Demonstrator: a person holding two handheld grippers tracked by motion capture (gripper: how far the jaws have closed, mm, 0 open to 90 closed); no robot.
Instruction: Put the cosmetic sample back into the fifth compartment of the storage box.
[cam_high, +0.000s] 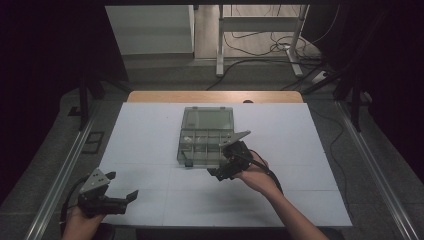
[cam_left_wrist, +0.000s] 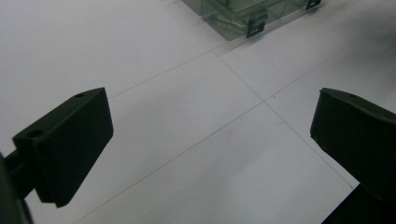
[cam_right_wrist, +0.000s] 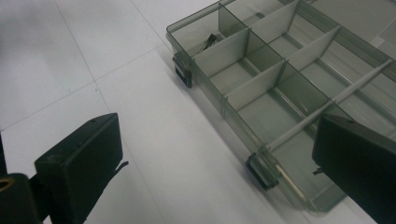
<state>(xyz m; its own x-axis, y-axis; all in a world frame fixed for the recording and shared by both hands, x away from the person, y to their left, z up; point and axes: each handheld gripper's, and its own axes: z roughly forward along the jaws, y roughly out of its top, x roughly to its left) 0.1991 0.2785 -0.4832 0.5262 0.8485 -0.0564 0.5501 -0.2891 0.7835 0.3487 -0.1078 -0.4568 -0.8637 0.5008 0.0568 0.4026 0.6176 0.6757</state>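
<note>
While the left gripper (cam_high: 121, 186) waits wide open and empty at seven o'clock, the right gripper (cam_high: 223, 161), open and empty too, sits just beside the clear box (cam_high: 206, 136), which stretches toward twelve.

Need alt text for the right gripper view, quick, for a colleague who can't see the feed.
An open, smoke-grey compartment box lies on a white table, its dividers forming several cells. The right gripper hovers over its near edge, jaws wide apart and holding nothing. A small dark item sits in the corner cell.
</note>
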